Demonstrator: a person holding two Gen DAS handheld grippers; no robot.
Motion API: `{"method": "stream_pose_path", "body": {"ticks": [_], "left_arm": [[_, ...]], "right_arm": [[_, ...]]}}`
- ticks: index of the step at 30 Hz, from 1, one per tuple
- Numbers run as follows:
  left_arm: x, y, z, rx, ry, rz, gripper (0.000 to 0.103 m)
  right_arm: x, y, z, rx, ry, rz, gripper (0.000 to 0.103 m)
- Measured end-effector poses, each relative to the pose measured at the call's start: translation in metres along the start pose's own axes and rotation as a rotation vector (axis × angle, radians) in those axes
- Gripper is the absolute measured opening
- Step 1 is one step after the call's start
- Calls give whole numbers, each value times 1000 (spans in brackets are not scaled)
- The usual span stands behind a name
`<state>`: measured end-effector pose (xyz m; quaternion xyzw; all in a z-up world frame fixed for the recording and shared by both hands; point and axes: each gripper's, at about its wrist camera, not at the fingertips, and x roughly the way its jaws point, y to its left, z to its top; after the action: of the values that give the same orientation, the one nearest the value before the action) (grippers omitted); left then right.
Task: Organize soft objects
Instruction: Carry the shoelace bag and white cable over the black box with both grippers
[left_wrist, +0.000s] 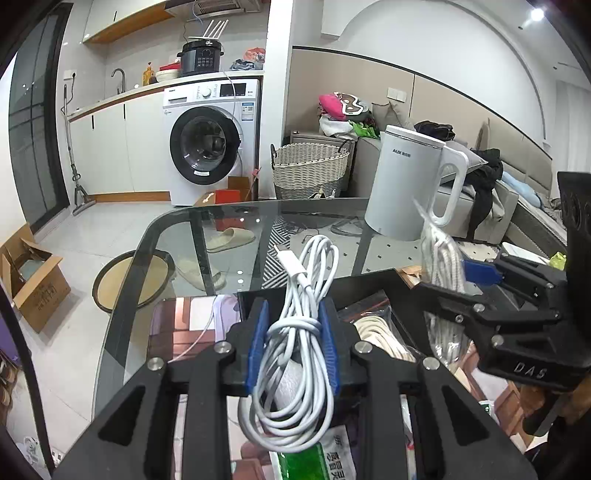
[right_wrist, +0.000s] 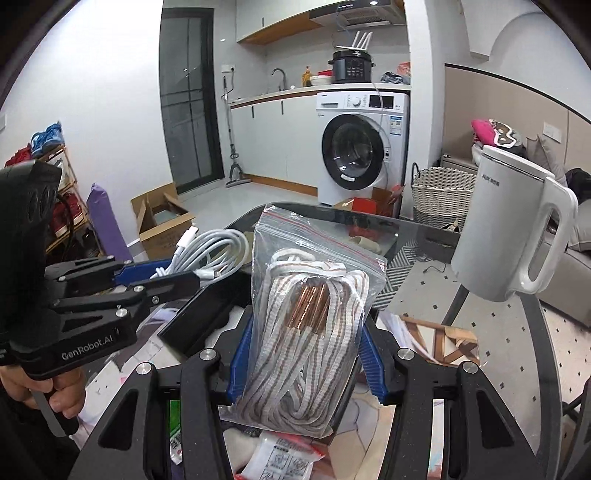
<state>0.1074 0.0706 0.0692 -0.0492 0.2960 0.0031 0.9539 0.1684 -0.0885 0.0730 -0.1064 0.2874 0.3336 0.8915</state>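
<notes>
My left gripper is shut on a coiled white charging cable and holds it above the glass table. The cable also shows in the right wrist view, with the left gripper at the left. My right gripper is shut on a clear zip bag of striped white-and-brown cord and holds it upright. In the left wrist view the right gripper holds that bag at the right. A black open box sits below both, with cream rope inside.
A white electric kettle stands on the glass table at the far right. Packets and papers lie under the grippers. Beyond the table are a washing machine, a woven basket, a cardboard box and a sofa with clothes.
</notes>
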Motion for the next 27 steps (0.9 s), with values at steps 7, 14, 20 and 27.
{"method": "stream_pose_path", "body": {"ticks": [7, 14, 20, 27], "left_arm": [[14, 0, -2, 7, 9, 13, 26], [26, -3, -1, 22, 17, 21, 26], [33, -3, -3, 19, 30, 19, 26], [37, -1, -2, 20, 38, 21, 26]], "right_arm": [[13, -1, 3, -6, 15, -10, 52], [35, 8, 2, -39, 58, -18, 52], [49, 10, -2, -75, 95, -34, 52], [59, 11, -7, -83, 127, -35, 52]]}}
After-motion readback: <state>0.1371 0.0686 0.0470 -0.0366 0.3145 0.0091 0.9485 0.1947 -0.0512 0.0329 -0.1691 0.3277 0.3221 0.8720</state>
